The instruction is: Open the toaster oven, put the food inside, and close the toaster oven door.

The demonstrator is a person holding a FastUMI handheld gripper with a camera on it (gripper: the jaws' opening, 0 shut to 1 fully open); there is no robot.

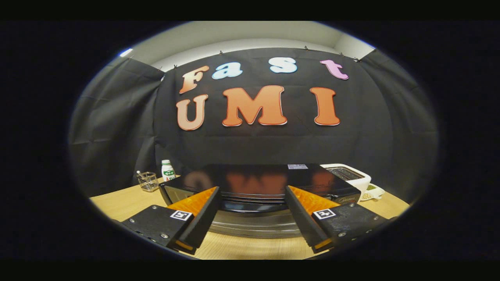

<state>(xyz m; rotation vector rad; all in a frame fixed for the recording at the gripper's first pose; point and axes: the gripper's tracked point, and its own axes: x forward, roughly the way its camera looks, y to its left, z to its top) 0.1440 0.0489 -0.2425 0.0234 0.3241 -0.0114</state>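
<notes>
Black cloth walled the booth behind a pale wooden table [117, 203]. Low over it, the gripper [252, 203] was spread wide, grasping nothing. Between and just ahead of its fingers sat the toaster oven [254, 183], its glossy black top facing up. Beyond its left corner stood a glass jar [148, 181] and a white bottle [168, 170]; beside its right end, a white toaster [349, 175].

My claw [252, 195] is hovering with its fingers spread apart, nothing between them, their pads [195, 201] looking ribbed and rubbery, before the toaster oven [258, 181], whose glossy dark top is mirroring the wall. The surface [121, 203] is showing pale, smooth wood grain. The toaster [349, 175] is looking like shiny white plastic, the jar [148, 181] like clear glass.
</notes>
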